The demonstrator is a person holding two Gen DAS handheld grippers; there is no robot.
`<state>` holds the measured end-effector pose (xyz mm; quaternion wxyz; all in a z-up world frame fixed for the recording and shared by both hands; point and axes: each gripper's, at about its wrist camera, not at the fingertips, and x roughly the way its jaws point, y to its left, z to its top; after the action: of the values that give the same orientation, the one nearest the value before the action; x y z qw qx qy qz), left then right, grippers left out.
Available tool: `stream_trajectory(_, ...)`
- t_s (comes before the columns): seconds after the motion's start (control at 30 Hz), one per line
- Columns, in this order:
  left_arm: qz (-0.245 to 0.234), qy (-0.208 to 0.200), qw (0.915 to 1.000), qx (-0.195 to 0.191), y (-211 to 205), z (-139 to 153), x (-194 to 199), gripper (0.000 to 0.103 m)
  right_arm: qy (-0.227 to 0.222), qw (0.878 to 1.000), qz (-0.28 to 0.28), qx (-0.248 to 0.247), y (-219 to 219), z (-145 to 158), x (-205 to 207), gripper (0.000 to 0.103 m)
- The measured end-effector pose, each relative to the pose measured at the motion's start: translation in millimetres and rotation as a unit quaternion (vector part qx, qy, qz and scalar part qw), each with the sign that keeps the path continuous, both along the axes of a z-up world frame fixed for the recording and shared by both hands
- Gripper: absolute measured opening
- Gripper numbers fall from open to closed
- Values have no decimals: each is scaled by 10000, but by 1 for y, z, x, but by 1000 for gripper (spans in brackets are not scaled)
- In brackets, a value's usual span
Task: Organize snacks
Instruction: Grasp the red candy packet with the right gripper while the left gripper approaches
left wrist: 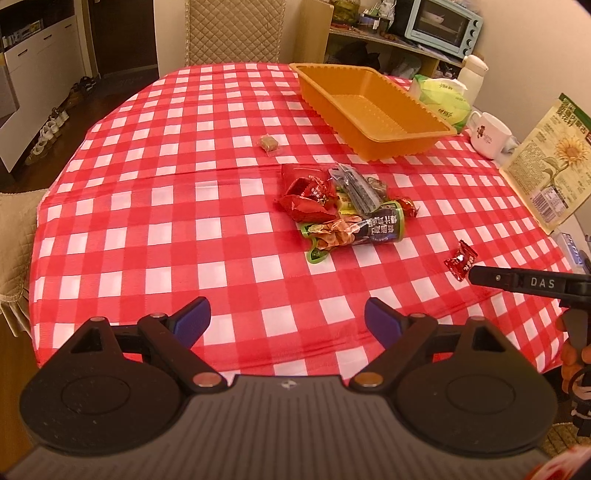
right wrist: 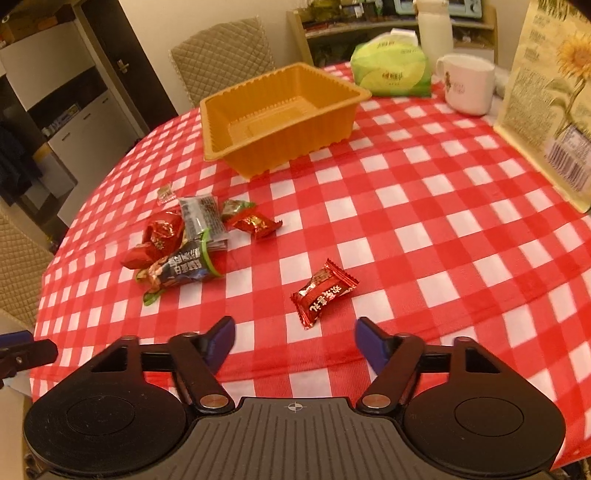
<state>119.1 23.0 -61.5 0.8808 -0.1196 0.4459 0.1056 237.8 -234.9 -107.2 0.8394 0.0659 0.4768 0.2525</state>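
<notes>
An empty orange tray point(left wrist: 400, 96) point(right wrist: 328, 90) stands at the back of the red checked table. A pile of snack packets point(left wrist: 343, 206) point(right wrist: 184, 247) lies mid-table. A lone red candy point(right wrist: 323, 291) point(left wrist: 461, 259) lies just ahead of my right gripper point(right wrist: 294, 341), which is open and empty. A small brown wrapped sweet point(left wrist: 269, 143) lies apart on the left. My left gripper point(left wrist: 287, 319) is open and empty over the table's near edge. The right gripper's finger point(left wrist: 517, 282) shows beside the lone candy in the left wrist view.
A green tissue pack point(right wrist: 391, 70), a white mug point(right wrist: 467, 86), a white bottle point(right wrist: 434, 33) and a sunflower-print box point(right wrist: 554, 107) stand at the right. Quilted chairs point(left wrist: 234, 31) surround the table. A shelf with a toaster oven point(left wrist: 443, 26) is behind.
</notes>
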Motion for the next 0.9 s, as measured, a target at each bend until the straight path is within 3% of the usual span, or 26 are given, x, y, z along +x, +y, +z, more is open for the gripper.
stream_trajectory(0.27,14,94,9999,31,-5,-9,18,88,279,9996,-57,31,3,-19,28,48)
stream_trajectory(0.4,17,146,9999,52,-9,-13,26,88,228,9997,24,2,5,-21,36,46)
stream_trajectory(0.57,8,178,9998,102,-12,-17,33,88,63,9997,209,-129,16,-23,43,41)
stream_trajectory(0.9,-194,213,9990,330,-23,-23,45,88,-584,9911,843,-845,38,-30,40,29)
